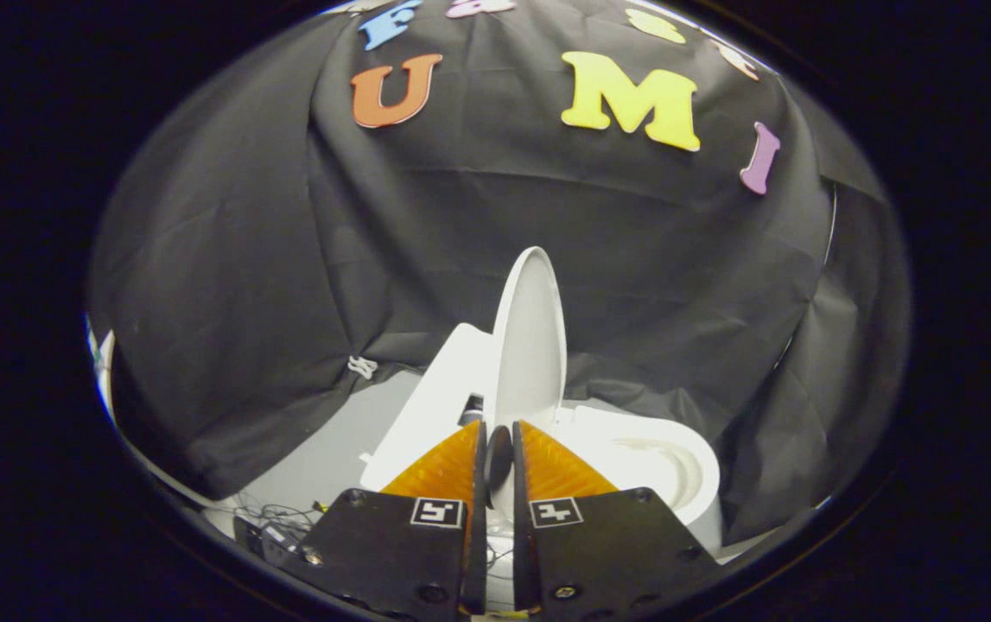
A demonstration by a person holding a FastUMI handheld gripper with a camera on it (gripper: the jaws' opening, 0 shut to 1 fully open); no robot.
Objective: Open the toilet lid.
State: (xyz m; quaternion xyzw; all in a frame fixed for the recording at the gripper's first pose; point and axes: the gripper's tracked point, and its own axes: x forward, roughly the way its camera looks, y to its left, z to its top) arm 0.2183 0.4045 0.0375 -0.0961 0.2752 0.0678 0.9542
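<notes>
A white toilet stands just ahead of me, with its bowl and seat point(663, 466) to the right of my fingers. Its lid point(530, 337) is raised and stands upright, nearly edge-on to me, leaning toward the white tank point(439, 393) on the left. My gripper point(500, 425) sits low in front of the lid's hinge end, the lid rising just beyond the fingertips. The fingers are drawn close with only a narrow slit between them. A small dark oval shape point(498, 456) shows in that slit; I cannot tell what it is.
Black cloth hangs all round behind and beside the toilet. A patch of grey floor point(322, 449) lies to the left of the tank, with loose cables point(275, 521) near my left finger. A small white cord knot point(363, 366) hangs on the cloth.
</notes>
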